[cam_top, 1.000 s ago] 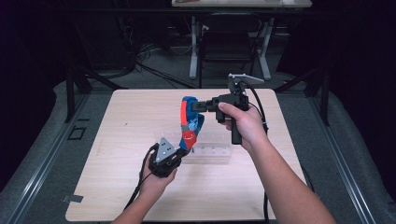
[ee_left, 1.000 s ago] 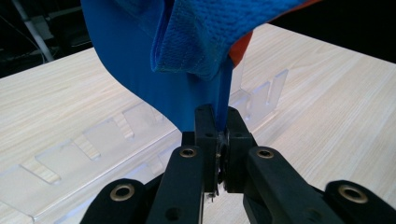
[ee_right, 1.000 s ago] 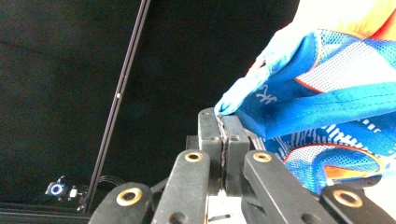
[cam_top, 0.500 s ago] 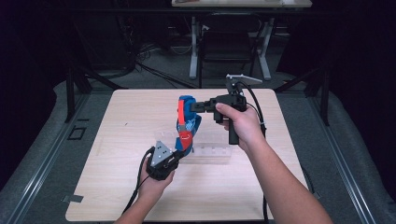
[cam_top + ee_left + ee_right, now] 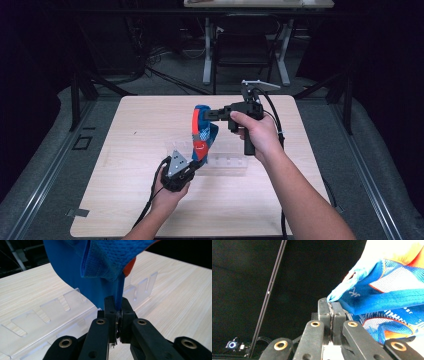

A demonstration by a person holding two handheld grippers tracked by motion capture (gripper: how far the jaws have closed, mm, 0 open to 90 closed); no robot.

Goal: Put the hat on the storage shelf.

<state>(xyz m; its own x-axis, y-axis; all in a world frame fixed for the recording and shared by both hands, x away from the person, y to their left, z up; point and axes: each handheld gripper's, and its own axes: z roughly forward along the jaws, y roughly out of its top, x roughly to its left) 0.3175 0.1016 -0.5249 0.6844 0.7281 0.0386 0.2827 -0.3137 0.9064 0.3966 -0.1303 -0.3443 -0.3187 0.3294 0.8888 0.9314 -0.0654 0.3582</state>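
Our left gripper [image 5: 116, 312] has its jaws clamped tight on the lower edge of a blue, red and white garment [image 5: 202, 131], the blue fabric pinched between the pads. Our right gripper [image 5: 331, 305] is closed on the garment's upper corner, a thin fold caught between its jaws. Between the two, the cloth hangs stretched above the wooden table [image 5: 125, 135], lifted off the surface. Just beneath it a clear plastic rack [image 5: 47, 315] with upright slotted tabs lies on the tabletop, near our left hand [image 5: 170, 192].
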